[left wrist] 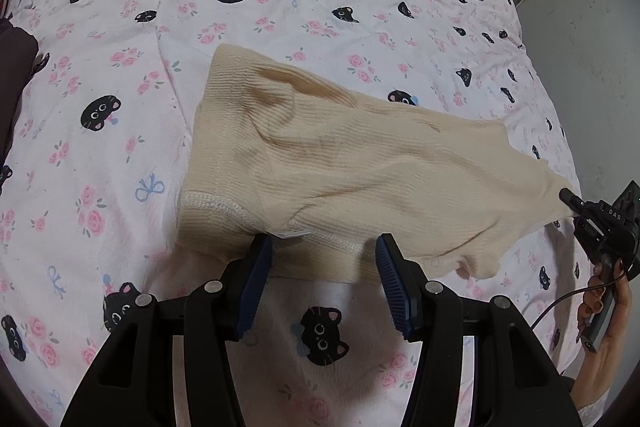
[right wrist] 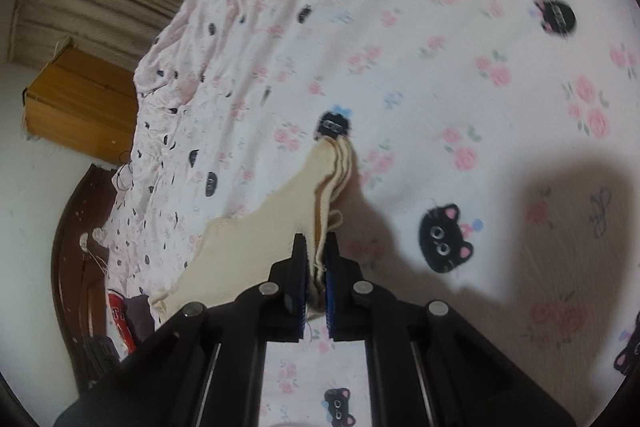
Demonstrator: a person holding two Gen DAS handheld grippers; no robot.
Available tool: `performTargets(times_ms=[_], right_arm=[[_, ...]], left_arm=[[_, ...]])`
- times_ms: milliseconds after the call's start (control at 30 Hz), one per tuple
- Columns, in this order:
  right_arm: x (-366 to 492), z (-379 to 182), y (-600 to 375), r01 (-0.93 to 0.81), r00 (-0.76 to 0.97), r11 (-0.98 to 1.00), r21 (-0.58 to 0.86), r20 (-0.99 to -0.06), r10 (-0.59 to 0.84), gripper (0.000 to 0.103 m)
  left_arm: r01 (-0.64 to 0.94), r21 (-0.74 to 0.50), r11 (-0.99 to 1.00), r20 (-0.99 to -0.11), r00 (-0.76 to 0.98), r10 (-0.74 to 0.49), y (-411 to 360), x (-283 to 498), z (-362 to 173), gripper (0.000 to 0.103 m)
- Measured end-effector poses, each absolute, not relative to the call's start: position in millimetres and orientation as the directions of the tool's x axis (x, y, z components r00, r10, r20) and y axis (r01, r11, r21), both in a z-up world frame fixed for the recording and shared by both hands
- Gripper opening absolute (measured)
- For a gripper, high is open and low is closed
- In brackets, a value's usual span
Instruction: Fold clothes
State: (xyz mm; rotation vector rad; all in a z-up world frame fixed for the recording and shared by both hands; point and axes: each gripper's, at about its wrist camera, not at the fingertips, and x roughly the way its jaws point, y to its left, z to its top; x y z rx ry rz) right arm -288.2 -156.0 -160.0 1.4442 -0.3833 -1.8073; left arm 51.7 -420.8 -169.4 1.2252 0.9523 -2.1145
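Both wrist cameras look steeply down, close over the bed (left wrist: pixel 120 75). Shared: cream garment (left wrist: pixel 340 171), floral sheet.

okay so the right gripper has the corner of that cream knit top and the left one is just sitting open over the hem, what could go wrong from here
1. The right gripper pinches only a thin bunched edge of the cream knit top; the stretched fabric could slip out.
2. The left gripper has open jaws over the hem, so nothing anchors that side and the whole top may drag across the bedsheet.
3. The existing wrinkles could get folded in.
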Motion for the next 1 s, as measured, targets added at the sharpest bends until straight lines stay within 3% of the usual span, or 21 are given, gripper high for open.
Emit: performTargets(times_ms=[400, 1000], right_arm=[[-223.8, -98.7, -247.7, 0.647, -0.012, -0.532, 0.546, -0.690, -0.723, 0.008], [-82.8, -89.6, -381.1, 0.856, 0.110, -0.325, 0.402, -0.755, -0.646, 0.008]], left_arm=[[0.721, -0.336, -0.606, -0.869, -0.486, -0.096, -439.8, 69.4, -149.3, 0.048], [0.833, -0.272, -0.482, -0.900, -0.398, -0.178, -495.8, 121.9, -143.7, 0.048]])
